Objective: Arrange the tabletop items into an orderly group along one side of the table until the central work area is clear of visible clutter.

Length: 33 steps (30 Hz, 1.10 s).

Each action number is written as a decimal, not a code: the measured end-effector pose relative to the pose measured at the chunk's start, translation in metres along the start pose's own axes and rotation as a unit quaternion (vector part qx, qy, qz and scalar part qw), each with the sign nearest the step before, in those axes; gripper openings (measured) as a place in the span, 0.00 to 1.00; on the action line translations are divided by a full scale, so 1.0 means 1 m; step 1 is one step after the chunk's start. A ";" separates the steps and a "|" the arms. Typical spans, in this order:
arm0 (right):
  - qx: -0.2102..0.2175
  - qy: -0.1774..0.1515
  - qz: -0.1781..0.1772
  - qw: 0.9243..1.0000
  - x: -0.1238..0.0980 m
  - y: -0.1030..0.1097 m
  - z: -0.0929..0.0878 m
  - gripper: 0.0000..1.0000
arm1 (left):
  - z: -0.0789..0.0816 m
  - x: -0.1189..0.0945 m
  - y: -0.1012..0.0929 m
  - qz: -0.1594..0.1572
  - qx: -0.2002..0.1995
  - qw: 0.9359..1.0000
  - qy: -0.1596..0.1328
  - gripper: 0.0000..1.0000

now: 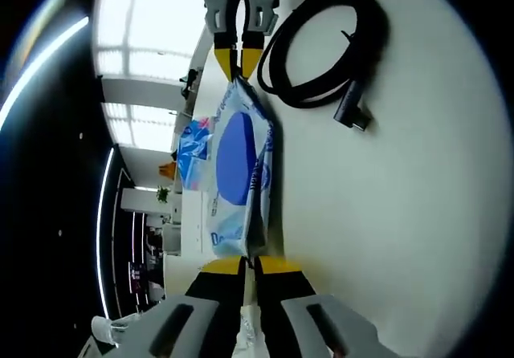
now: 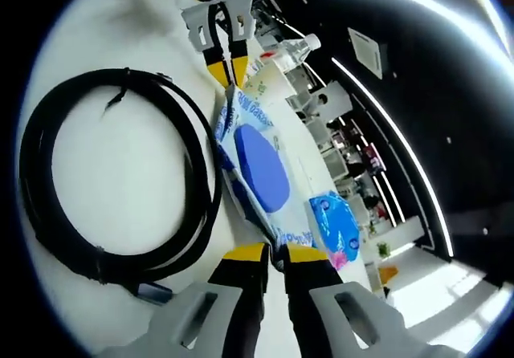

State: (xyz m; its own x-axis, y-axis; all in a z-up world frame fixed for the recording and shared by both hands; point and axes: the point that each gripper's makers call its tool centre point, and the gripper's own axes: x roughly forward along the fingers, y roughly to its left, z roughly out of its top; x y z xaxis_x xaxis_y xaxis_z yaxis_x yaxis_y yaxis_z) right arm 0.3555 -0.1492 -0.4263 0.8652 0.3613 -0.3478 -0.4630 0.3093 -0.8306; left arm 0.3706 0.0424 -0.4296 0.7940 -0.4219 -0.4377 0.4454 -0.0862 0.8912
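A white and blue wipes pack with a blue oval lid is held between both grippers, above the white table. My left gripper is shut on its near end in the left gripper view. The right gripper comes in from the top, shut on the far end. In the right gripper view the same pack runs from my right gripper up to the left gripper. A coiled black cable lies on the table beside the pack, and its coil is large in the right gripper view.
A smaller blue packet lies near the table edge beyond the pack, and this packet is partly hidden behind it in the left gripper view. A clear water bottle stands further along. Bare white tabletop surrounds the cable.
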 end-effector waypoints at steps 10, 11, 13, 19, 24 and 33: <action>0.008 0.006 0.011 1.000 -0.005 0.005 -0.001 0.09 | 0.001 -0.020 0.006 0.007 -0.001 1.000 0.008 0.14; 0.010 0.006 0.011 1.000 -0.006 0.005 -0.001 0.10 | 0.003 -0.021 0.006 0.007 -0.002 1.000 0.006 0.14; 0.016 0.006 0.013 1.000 -0.008 0.006 -0.002 0.10 | 0.007 -0.023 0.007 0.009 -0.003 1.000 0.001 0.14; 0.027 0.006 0.014 1.000 -0.015 0.005 -0.005 0.10 | 0.010 -0.027 0.006 0.010 -0.008 1.000 0.003 0.14; 0.056 0.002 0.018 0.998 -0.022 0.005 -0.004 0.10 | 0.010 -0.033 0.008 0.027 -0.064 0.997 -0.012 0.14; 0.092 -0.005 0.022 0.996 -0.023 0.007 -0.003 0.10 | -0.002 -0.039 0.019 0.045 -0.113 0.993 0.005 0.14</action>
State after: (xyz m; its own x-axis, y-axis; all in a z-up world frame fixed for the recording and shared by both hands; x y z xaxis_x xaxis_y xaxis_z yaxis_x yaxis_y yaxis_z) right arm 0.3330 -0.1583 -0.4260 0.8417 0.3866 -0.3771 -0.5287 0.4479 -0.7210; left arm 0.3493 0.0586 -0.3958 0.8384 -0.4088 -0.3605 0.4536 0.1566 0.8774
